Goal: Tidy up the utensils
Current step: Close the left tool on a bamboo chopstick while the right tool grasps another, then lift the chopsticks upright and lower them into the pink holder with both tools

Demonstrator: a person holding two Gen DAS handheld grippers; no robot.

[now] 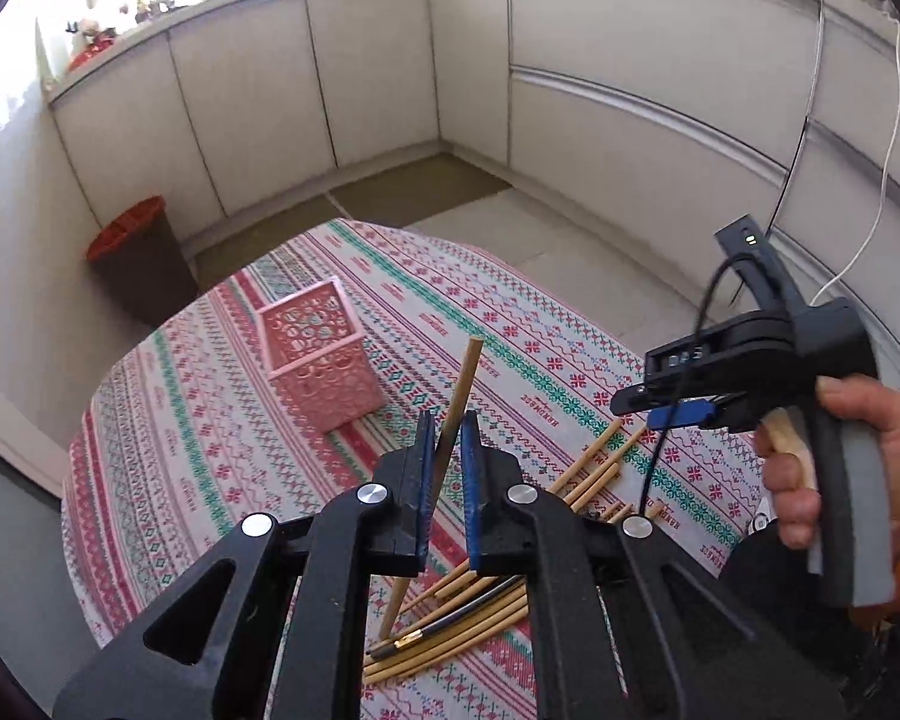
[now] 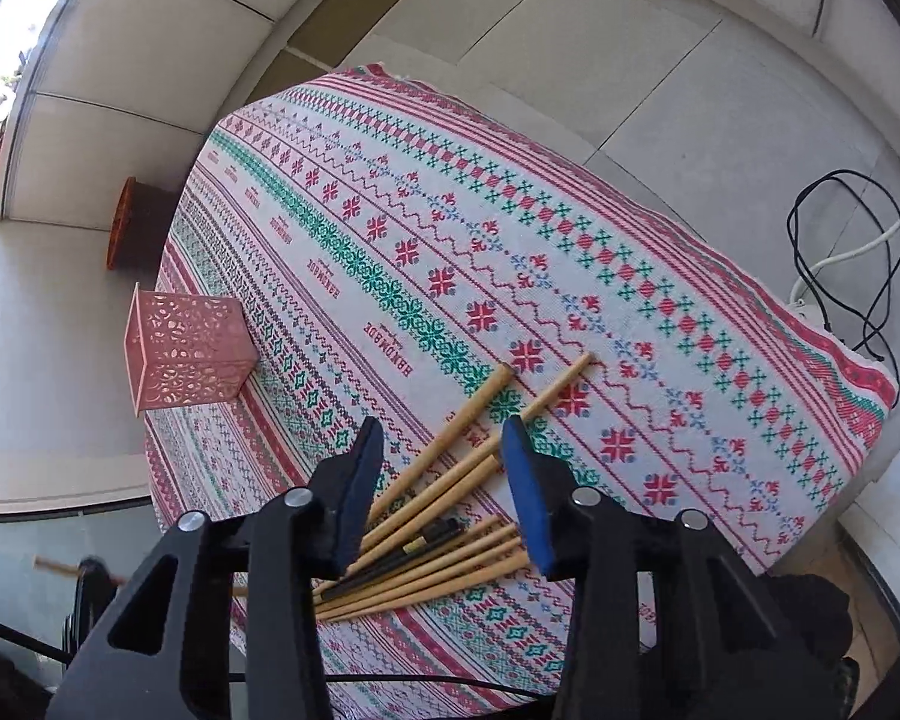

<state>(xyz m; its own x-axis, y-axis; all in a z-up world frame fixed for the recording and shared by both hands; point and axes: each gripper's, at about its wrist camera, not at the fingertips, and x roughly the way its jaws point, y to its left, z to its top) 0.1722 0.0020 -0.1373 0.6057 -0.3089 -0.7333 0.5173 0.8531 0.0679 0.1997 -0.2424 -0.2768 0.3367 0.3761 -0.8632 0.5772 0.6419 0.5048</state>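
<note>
One bamboo chopstick (image 1: 457, 396) stands tilted, pinched between the nearly closed fingers of the left gripper (image 1: 448, 468), above the pile of chopsticks (image 2: 426, 540) on the tablecloth (image 2: 510, 228). "HANDMADE" repeats on the cloth. The right gripper (image 2: 444, 492) hangs half-open over the pile, gripping nothing. The pink basket (image 1: 318, 360) stands apart.

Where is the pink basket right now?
The pink basket stands upright near the tablecloth's left edge in the right wrist view, apart from the chopstick pile.
</note>
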